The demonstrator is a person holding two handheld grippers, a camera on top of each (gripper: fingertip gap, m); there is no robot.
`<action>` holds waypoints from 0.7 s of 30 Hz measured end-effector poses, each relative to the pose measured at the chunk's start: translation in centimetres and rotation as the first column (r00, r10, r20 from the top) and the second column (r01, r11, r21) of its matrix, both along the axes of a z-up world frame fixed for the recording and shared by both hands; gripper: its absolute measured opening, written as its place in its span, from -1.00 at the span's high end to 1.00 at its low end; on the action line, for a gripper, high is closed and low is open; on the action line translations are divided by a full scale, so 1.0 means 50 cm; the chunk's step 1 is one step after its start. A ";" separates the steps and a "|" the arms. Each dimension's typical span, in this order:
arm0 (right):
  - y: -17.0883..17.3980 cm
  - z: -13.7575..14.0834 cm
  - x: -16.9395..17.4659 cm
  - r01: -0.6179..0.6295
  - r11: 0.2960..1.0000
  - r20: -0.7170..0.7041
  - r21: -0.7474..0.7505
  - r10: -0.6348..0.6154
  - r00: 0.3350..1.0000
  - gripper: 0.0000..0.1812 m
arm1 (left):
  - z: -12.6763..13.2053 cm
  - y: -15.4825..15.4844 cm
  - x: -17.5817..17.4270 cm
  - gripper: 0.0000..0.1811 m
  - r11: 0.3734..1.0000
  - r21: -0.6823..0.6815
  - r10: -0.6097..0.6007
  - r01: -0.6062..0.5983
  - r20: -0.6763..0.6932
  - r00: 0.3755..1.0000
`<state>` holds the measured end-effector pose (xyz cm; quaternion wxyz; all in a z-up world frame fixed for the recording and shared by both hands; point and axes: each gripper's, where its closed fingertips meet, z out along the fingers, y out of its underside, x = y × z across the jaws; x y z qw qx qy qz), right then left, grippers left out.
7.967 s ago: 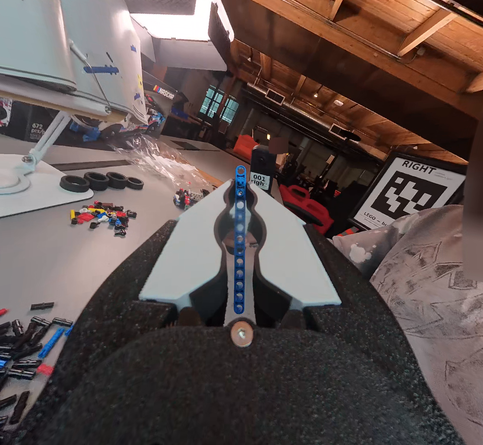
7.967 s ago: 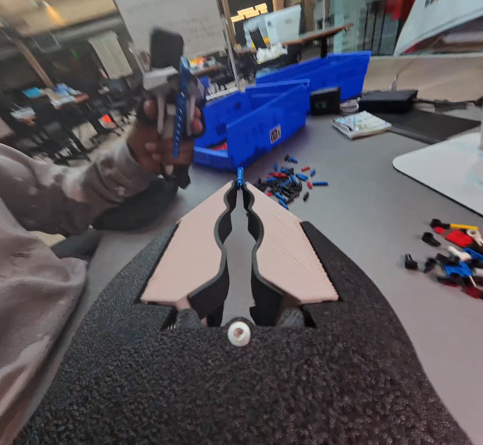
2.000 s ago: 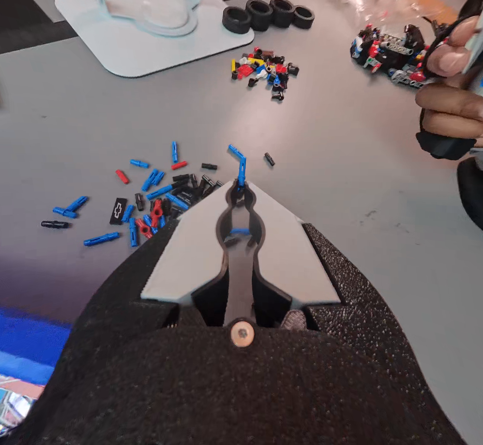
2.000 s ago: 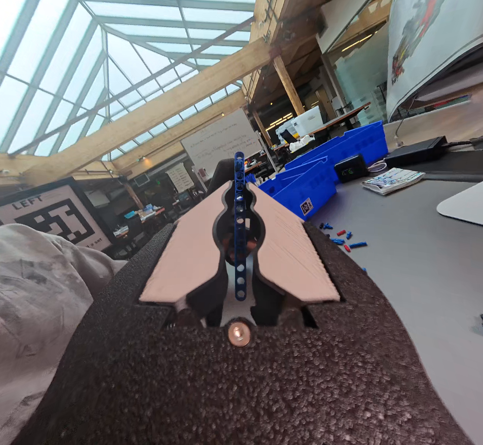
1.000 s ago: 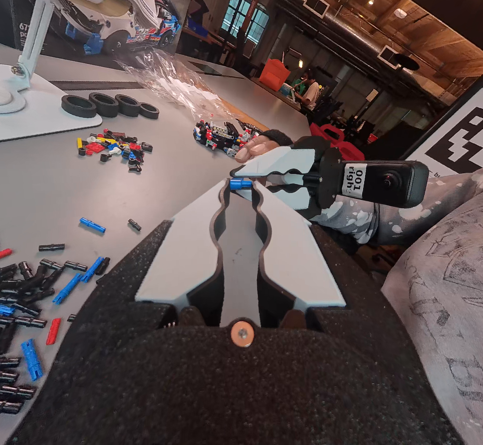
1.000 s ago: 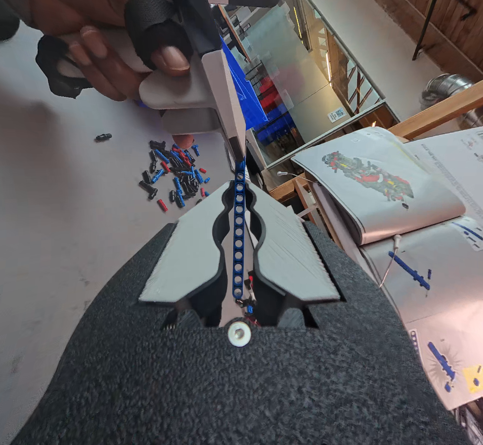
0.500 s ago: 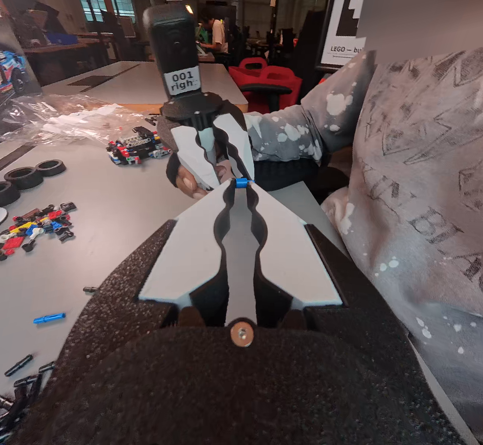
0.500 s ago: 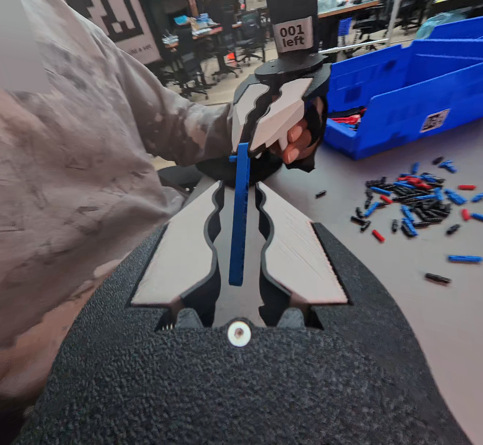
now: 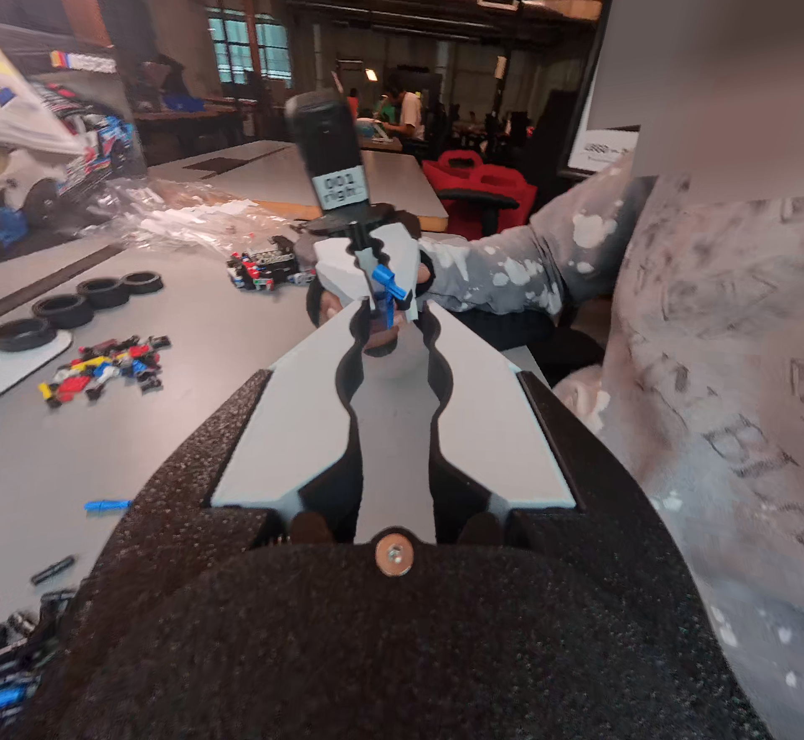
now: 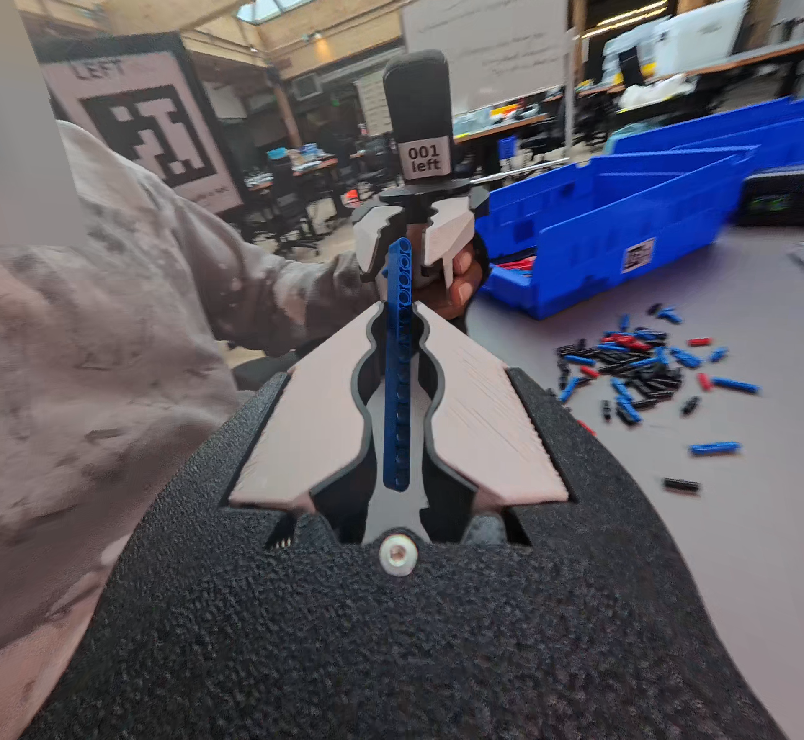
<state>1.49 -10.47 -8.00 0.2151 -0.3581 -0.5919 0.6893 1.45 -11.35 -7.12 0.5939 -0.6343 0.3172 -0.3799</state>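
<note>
Our right gripper [image 10: 398,310] has its fingers pinching a blue holed beam [image 10: 398,393]; our left gripper [image 9: 391,310], fingers spread and empty, hangs just beside the beam's blue pin [image 9: 388,283], above the desk [image 9: 195,371]

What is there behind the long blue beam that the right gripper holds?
Directly behind the blue beam is the left gripper, open, and the hand gripping it. Farther back stand blue bins. The beam hides the space between the left gripper's fingertips.

Each wrist camera faces the other close up, sharing the blue beam [image 10: 398,371].
</note>
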 end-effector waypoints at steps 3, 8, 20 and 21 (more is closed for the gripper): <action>0.039 0.000 -0.029 0.222 0.965 -0.077 0.139 -0.213 0.974 0.89 | 0.008 0.040 -0.027 0.74 0.991 -0.108 0.098 -0.084 0.133 0.986; 0.049 -0.008 -0.048 0.361 0.891 -0.149 0.274 -0.332 0.932 0.89 | -0.002 0.063 -0.046 0.89 0.975 -0.175 0.167 -0.138 0.167 0.972; 0.039 -0.009 -0.050 0.381 0.871 -0.170 0.310 -0.343 0.924 0.90 | -0.011 0.050 -0.041 0.98 0.978 -0.157 0.149 -0.140 0.044 0.988; 0.038 -0.001 -0.049 0.365 0.895 -0.157 0.255 -0.334 0.929 0.90 | -0.009 0.049 -0.044 0.98 0.977 -0.155 0.151 -0.143 0.038 0.988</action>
